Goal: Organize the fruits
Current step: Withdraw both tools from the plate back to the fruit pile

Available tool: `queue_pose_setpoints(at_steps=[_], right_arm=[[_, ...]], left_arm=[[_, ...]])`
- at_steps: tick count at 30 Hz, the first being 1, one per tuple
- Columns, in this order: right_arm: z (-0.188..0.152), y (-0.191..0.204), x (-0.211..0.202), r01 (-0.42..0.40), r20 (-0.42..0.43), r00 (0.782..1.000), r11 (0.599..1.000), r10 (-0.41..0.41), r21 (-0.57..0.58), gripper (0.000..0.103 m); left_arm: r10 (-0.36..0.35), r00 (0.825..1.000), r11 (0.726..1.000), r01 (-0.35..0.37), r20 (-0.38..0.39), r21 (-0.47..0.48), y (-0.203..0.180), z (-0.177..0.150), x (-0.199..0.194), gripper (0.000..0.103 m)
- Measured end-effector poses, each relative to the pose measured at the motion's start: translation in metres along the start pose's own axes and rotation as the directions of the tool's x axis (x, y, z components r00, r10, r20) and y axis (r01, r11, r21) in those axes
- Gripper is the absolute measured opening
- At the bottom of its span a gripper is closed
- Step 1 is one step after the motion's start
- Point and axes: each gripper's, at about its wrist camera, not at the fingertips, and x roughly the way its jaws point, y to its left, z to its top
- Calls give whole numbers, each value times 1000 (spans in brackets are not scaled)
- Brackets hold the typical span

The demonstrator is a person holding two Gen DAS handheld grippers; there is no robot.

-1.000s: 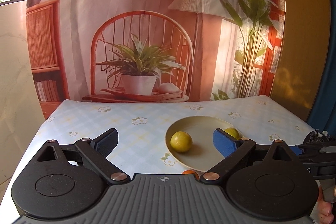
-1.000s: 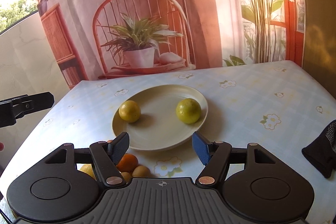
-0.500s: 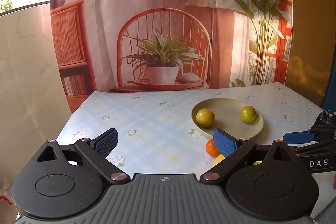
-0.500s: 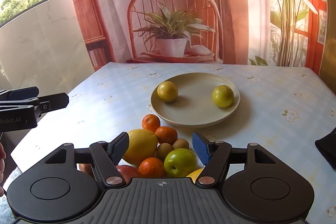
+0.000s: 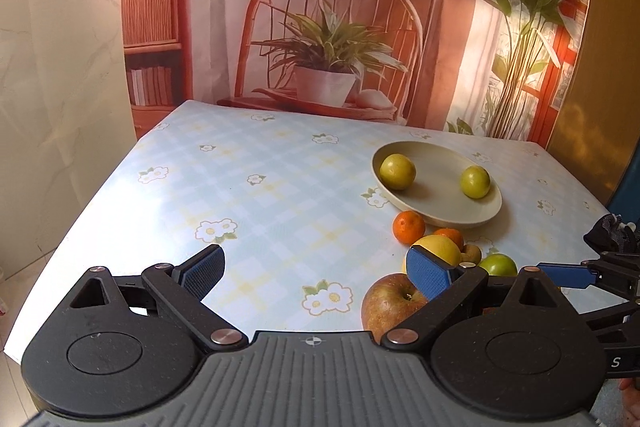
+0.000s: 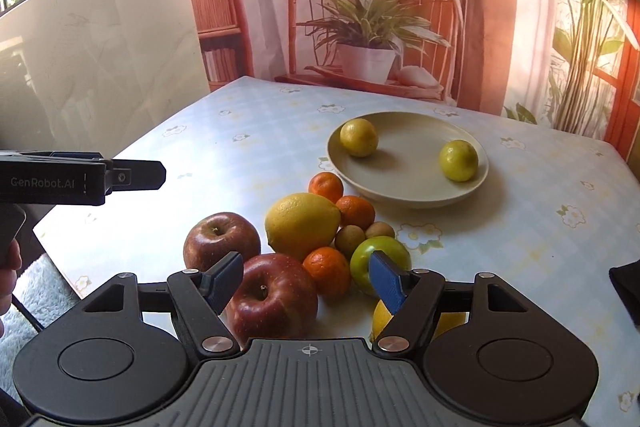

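The right hand-held gripper hovers over a cluster of fruit on the tabletop, its jaws opening at about a middling gap with nothing pressed between the pads; a red apple lies just below and between them; a second red apple sits to its left, a large lemon behind, a green apple near the right pad, with small oranges and two small brownish fruits packed among them. Beyond the cluster a cream plate carries two yellow-green fruits, well apart from each other. The left hand-held gripper stands wide and empty over bare tabletop, left of the fruit; in the right wrist view it juts in from the left edge.
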Motion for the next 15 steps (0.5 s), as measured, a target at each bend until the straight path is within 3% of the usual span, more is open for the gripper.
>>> queue_pose_setpoints(at_steps=[15], right_arm=[[-8, 9, 10, -58, -67, 996, 998, 55, -33, 65]], left_arm=[[-110, 994, 993, 109, 3, 43, -15, -7, 0, 93]])
